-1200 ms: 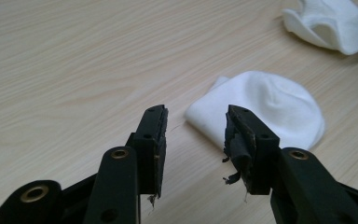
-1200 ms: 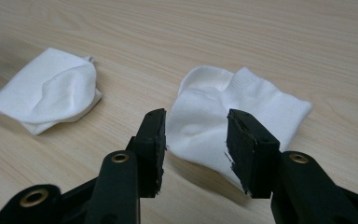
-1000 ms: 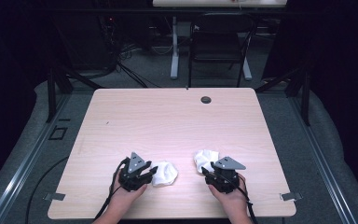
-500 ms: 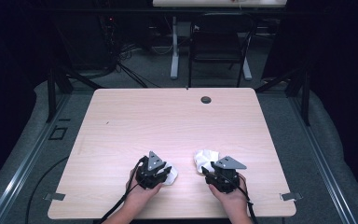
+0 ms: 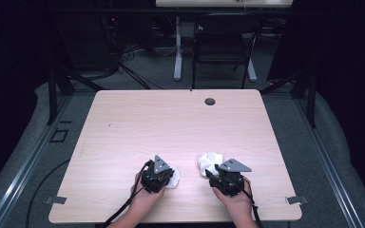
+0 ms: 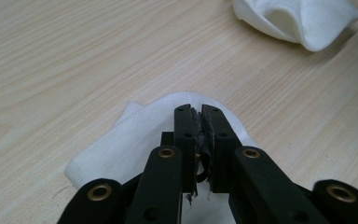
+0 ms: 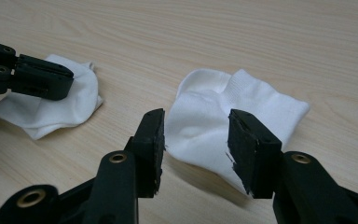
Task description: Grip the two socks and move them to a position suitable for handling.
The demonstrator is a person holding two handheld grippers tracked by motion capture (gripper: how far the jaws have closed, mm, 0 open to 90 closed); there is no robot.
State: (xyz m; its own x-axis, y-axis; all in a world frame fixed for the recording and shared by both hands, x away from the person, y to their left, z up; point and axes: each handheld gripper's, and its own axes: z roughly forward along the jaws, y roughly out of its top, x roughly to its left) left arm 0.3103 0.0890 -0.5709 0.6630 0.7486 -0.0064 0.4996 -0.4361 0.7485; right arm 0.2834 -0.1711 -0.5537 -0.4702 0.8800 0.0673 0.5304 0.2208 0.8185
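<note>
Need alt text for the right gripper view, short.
The right tool, jaws open, hovers low over a crumpled white cotton sock on a pale wood-grain table, with the sock seen between and beyond the two black jaws. At upper left, the left tool rests on a second white sock.

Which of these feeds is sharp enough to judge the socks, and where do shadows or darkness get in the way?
High view: table evenly lit, room around it dark, socks small. Left gripper view: near sock and jaws crisp, far sock slightly soft with a shadow under it. Right gripper view: sock sharp, soft shadow beneath its near edge, jaws a little blurred.
</note>
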